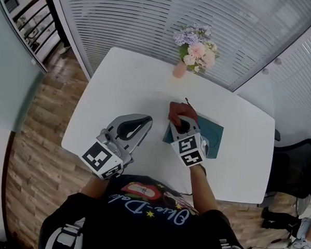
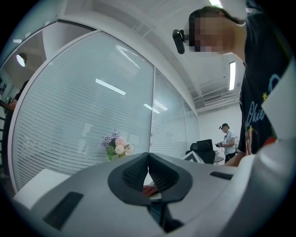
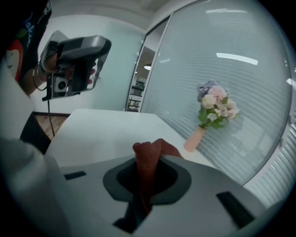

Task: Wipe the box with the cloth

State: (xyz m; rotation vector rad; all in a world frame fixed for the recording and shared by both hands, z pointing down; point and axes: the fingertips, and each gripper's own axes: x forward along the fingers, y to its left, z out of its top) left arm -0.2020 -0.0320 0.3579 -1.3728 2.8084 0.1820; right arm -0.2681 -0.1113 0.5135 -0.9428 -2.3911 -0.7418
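Observation:
A flat teal box (image 1: 212, 130) lies on the white table (image 1: 121, 88), right of the middle. A rust-red cloth (image 1: 181, 113) is bunched over the box's left far corner. My right gripper (image 1: 182, 122) is over the box, shut on the cloth, which sticks up between the jaws in the right gripper view (image 3: 149, 159). My left gripper (image 1: 148, 118) hovers to the left of the box with its jaws shut together (image 2: 148, 155) and nothing in them. A bit of the red cloth (image 2: 149, 189) shows through the gap below them.
A pink vase of flowers (image 1: 195, 49) stands at the table's far edge, also seen in the gripper views (image 2: 116, 145) (image 3: 213, 109). Glass walls with blinds lie behind the table. A black office chair (image 1: 293, 170) is to the right; a person (image 2: 227, 141) stands in the background.

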